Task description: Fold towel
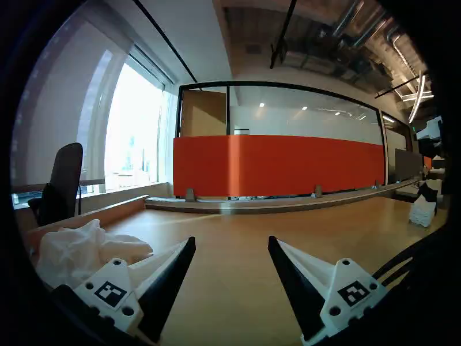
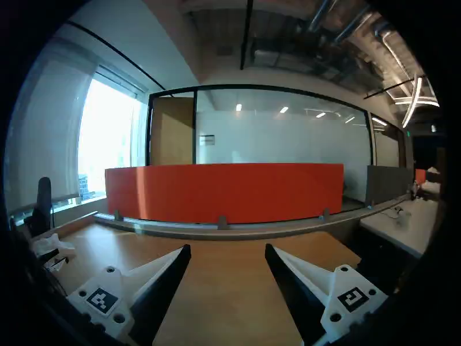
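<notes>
As both cameras look along the wooden worktop (image 1: 242, 230), each pair of tongs stands wide apart and holds nothing.

Left gripper view: the left tongs (image 1: 231, 241) gape over bare wood. Their black inner faces are turned toward each other, and each white finger body carries a square marker (image 1: 110, 293). The towel (image 1: 86, 248), white and crumpled into a loose heap, lies on the worktop at the left, just beside and partly behind the left-hand finger (image 1: 167, 277). Whether it touches that finger cannot be told. Behind the heap a black chair (image 1: 60, 184) stands before a bright window (image 1: 132, 144). An orange divider panel (image 1: 276, 164) closes the far edge of the worktop, with a glass wall (image 1: 299, 109) beyond it. At the far right a small white stack (image 1: 422, 212) sits on the worktop; what it is cannot be told.

Right gripper view: the right tongs (image 2: 227, 249) are likewise wide over bare wood. The towel (image 2: 50, 245) appears small at the far left edge, well apart from these tongs. The orange divider panel (image 2: 230, 193) runs across the middle, and a second, pale worktop (image 2: 403, 222) lies to the right, past the wooden one's corner.
</notes>
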The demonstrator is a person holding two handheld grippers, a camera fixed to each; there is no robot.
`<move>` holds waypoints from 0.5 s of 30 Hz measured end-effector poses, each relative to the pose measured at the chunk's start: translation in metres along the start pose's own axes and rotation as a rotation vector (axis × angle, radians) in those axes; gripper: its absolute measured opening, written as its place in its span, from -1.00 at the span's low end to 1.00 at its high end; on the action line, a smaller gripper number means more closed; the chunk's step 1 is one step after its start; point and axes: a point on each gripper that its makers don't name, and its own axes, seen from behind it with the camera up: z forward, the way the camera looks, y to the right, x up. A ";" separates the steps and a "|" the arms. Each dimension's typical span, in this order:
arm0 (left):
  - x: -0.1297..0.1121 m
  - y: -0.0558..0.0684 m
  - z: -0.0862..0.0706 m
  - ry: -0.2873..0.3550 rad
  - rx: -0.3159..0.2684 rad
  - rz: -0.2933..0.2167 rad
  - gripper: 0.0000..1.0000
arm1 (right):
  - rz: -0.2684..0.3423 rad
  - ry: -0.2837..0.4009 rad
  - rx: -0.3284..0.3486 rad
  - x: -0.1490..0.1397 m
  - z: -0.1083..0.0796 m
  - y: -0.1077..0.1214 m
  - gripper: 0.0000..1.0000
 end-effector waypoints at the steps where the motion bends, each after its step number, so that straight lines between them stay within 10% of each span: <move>1: 0.000 0.000 0.000 0.000 0.000 0.000 0.86 | 0.001 0.001 0.001 0.000 0.000 0.000 0.99; 15: -0.001 0.000 0.000 -0.004 -0.002 0.002 0.87 | -0.021 0.023 -0.011 0.010 0.007 0.010 1.00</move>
